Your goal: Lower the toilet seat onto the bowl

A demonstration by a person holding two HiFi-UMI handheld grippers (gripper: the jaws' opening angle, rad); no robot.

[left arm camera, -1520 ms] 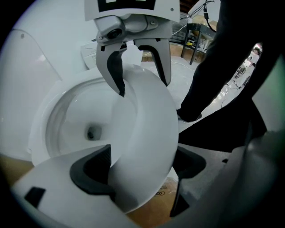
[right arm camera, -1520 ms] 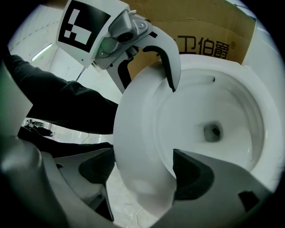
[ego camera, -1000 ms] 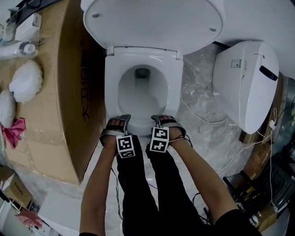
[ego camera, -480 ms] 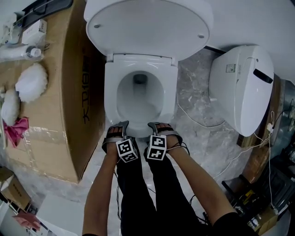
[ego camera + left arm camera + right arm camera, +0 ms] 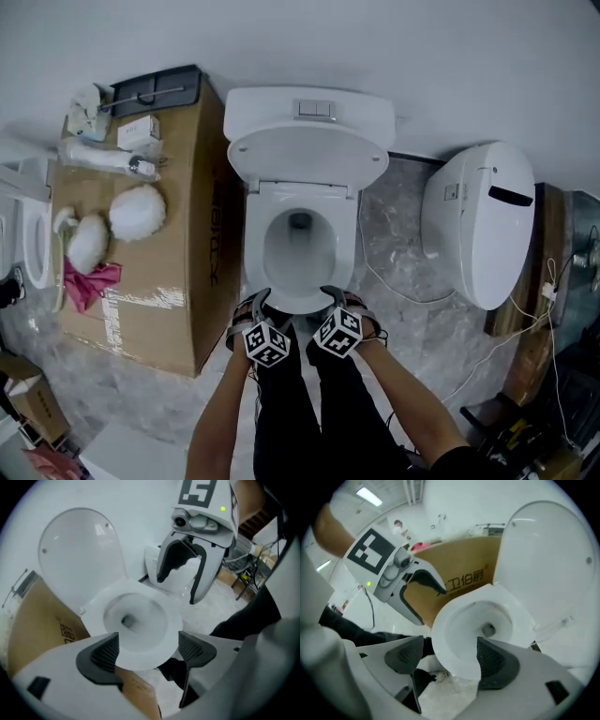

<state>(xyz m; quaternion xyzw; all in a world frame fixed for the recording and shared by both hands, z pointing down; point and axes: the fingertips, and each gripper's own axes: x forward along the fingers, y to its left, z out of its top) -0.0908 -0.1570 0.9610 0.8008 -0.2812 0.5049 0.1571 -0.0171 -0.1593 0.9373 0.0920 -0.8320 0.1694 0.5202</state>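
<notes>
Grey marbled floor [image 5: 389, 225]; standing on it, toilet [image 5: 309, 155] at centre, large cardboard box [image 5: 150, 323] to left, second white toilet [image 5: 478, 225] to right.

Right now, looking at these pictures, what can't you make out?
Head view: print on the small box atop the cardboard box, too small.
Head view: white fixture, cut off by the left edge.
Left gripper view: tank, hidden behind the raised lid.
</notes>
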